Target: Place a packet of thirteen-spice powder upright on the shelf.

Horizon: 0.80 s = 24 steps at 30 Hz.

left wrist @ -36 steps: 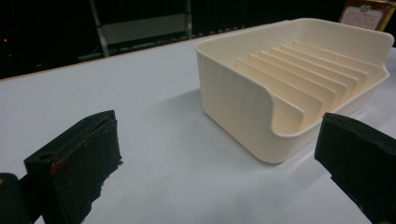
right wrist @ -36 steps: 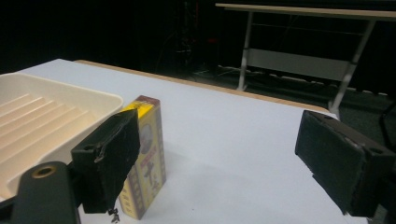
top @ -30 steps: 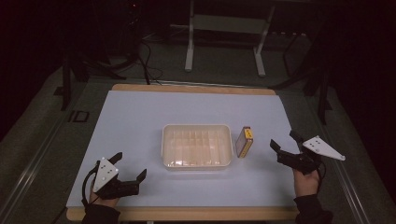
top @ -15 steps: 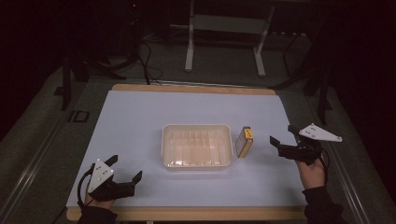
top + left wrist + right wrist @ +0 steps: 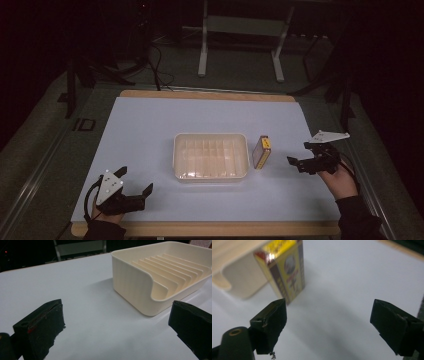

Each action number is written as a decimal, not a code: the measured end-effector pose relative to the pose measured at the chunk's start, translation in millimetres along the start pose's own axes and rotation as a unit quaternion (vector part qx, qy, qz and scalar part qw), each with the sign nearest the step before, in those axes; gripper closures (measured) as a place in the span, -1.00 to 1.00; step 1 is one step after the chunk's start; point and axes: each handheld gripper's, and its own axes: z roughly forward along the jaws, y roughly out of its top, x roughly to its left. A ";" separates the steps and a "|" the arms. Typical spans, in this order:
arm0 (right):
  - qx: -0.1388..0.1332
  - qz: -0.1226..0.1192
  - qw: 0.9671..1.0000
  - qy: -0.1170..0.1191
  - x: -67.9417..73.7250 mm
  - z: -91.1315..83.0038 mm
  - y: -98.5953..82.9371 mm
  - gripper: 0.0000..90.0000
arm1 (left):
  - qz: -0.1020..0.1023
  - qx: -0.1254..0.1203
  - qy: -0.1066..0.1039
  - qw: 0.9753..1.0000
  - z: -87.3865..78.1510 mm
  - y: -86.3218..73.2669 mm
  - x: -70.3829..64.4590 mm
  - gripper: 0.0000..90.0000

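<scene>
Box (image 5: 261, 151) upright on desk (image 5: 150, 125), just right of tray (image 5: 211, 172), nearer right gripper (image 5: 299, 164), jaws spread toward it. Left gripper (image 5: 117, 322): jaws spread, empty, tray ahead-right. Right gripper view: box ahead-left, long axis tilted upward.

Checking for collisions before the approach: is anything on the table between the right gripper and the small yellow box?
Nothing visible. The right gripper, jaws open, faces the yellow box across bare white table. The slotted tray sits beyond the box, on its far side.
</scene>
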 end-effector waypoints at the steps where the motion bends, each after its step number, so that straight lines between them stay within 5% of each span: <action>1: 0.009 -0.001 1.000 0.004 -0.8 0.8 -0.6 -0.71 | 0.000 0.001 0.000 1.000 0.3 -0.1 -0.1 -0.99; 6: 0.050 0.001 0.998 0.036 -6.3 5.7 -3.7 -0.71 | -0.003 0.008 0.002 1.000 1.2 -0.7 1.4 -0.99; 12: 0.109 -0.005 0.991 0.079 -13.4 11.6 -6.6 -0.69 | -0.004 0.012 0.006 1.000 1.5 -0.8 1.4 -0.99; 15: 0.161 -0.044 0.982 0.092 -13.0 16.5 -10.2 -0.68 | -0.009 0.014 0.007 1.000 1.9 -1.4 2.2 -0.99; 17: 0.184 -0.044 0.975 0.116 -15.0 19.1 -12.3 -0.68 | -0.010 0.015 0.008 1.000 1.9 -1.4 2.7 -0.99; 18: 0.184 -0.044 0.975 0.116 -15.0 19.1 -12.3 -0.68 | -0.010 0.015 0.008 1.000 1.9 -1.4 2.7 -0.99; 20: 0.210 -0.056 0.967 0.135 -15.9 21.6 -15.2 -0.68 | -0.011 0.014 0.007 1.000 1.9 -1.4 2.6 -0.99; 21: 0.210 -0.056 0.967 0.135 -15.9 21.6 -15.2 -0.68 | -0.011 0.014 0.007 1.000 1.9 -1.4 2.6 -0.99; 22: 0.227 -0.070 0.961 0.143 -15.0 22.7 -16.9 -0.68 | -0.012 0.012 0.003 1.000 2.0 -1.3 2.2 -0.99; 24: 0.239 -0.084 0.955 0.152 -13.0 22.5 -17.8 -0.68 | -0.011 0.009 -0.001 1.000 2.0 -0.9 1.7 -0.99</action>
